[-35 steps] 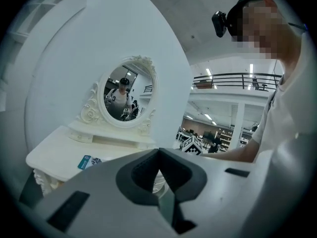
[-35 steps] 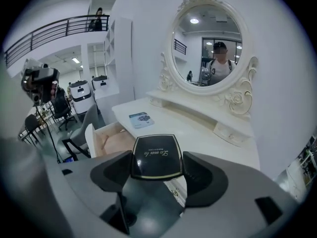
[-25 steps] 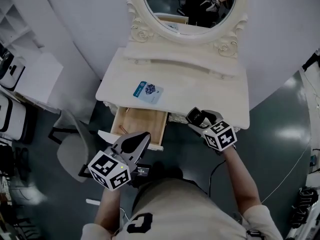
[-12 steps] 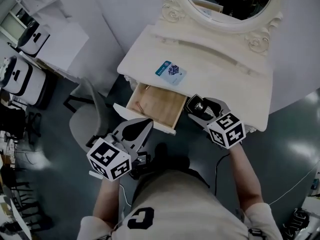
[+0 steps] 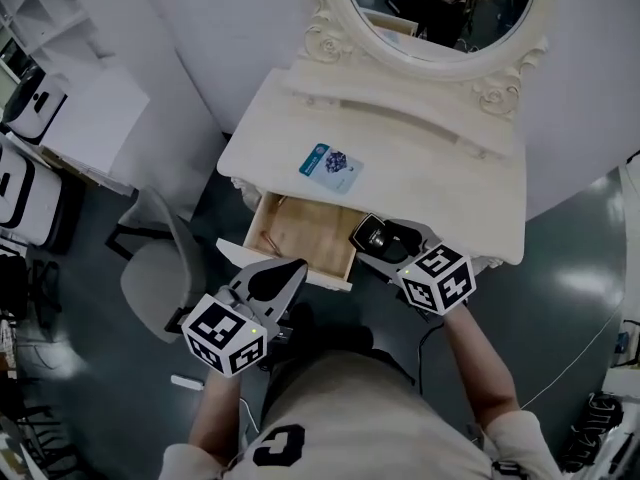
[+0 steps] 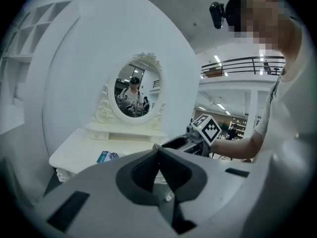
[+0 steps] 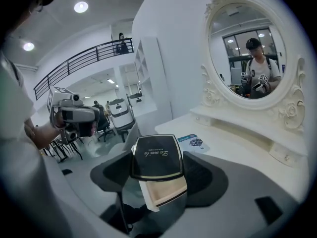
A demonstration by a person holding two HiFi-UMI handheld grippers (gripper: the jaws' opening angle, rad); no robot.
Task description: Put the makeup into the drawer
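Makeup compact, black, square, gold-trimmed [image 7: 154, 155], is clamped in the right gripper [image 7: 158, 175], just beside the open wooden drawer [image 5: 300, 236] of the cream table [image 5: 440, 183]; move it over the drawer interior, lower it level, then release; the left gripper [image 6: 158, 165], jaws together, hangs clear.

Edge crops mirror [image 5: 440, 18] top; tabletop [image 5: 420, 183] hides drawer [image 5: 300, 233] rear.

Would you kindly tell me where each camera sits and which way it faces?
Head view: on the person's head, steeply down at the dressing table and open drawer; both forearms show.
Left gripper view: on the left gripper, facing the mirror; its shut fingers show.
Right gripper view: on the right gripper, facing the mirror; its fingers hold the makeup compact.
Shared by both gripper views: mirror, blue packet.
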